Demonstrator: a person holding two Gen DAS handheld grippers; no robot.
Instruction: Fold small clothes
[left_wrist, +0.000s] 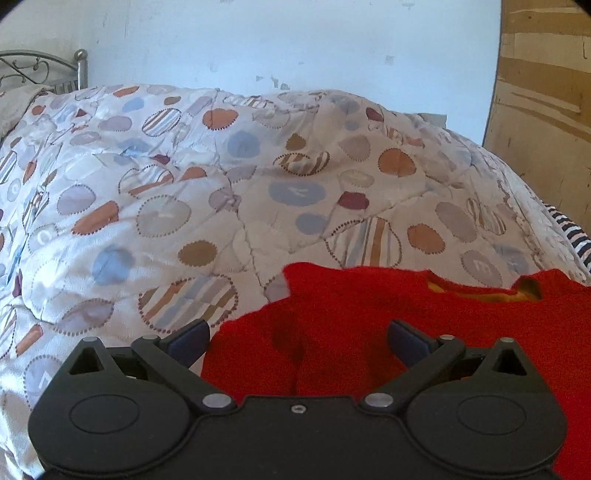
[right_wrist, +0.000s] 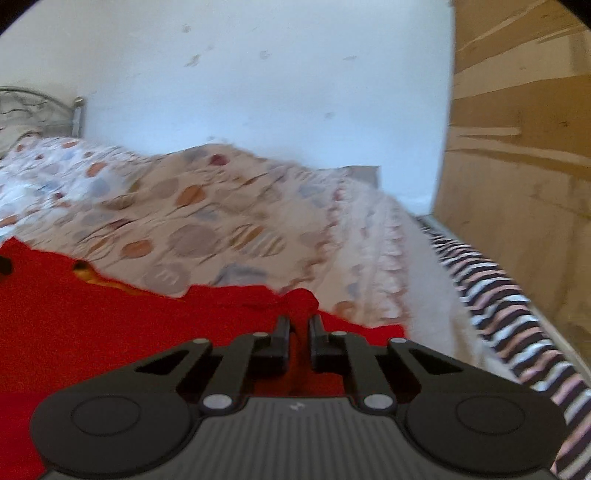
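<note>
A small red fleece garment (left_wrist: 369, 317) with a yellow lining at its neck opening (left_wrist: 476, 293) lies on a patterned quilt. My left gripper (left_wrist: 297, 338) is open over the garment's left part, one finger past its left edge, holding nothing. In the right wrist view the same red garment (right_wrist: 110, 321) fills the lower left. My right gripper (right_wrist: 297, 325) is nearly closed, its jaws pinching a bunched fold of the red garment at its right edge. That view is blurred.
The quilt (left_wrist: 184, 192) with round patches covers a bed. A metal headboard (left_wrist: 44, 70) stands at the far left by a pale wall. A striped sheet (right_wrist: 509, 310) edges the bed's right side, next to a wooden panel (right_wrist: 517, 147).
</note>
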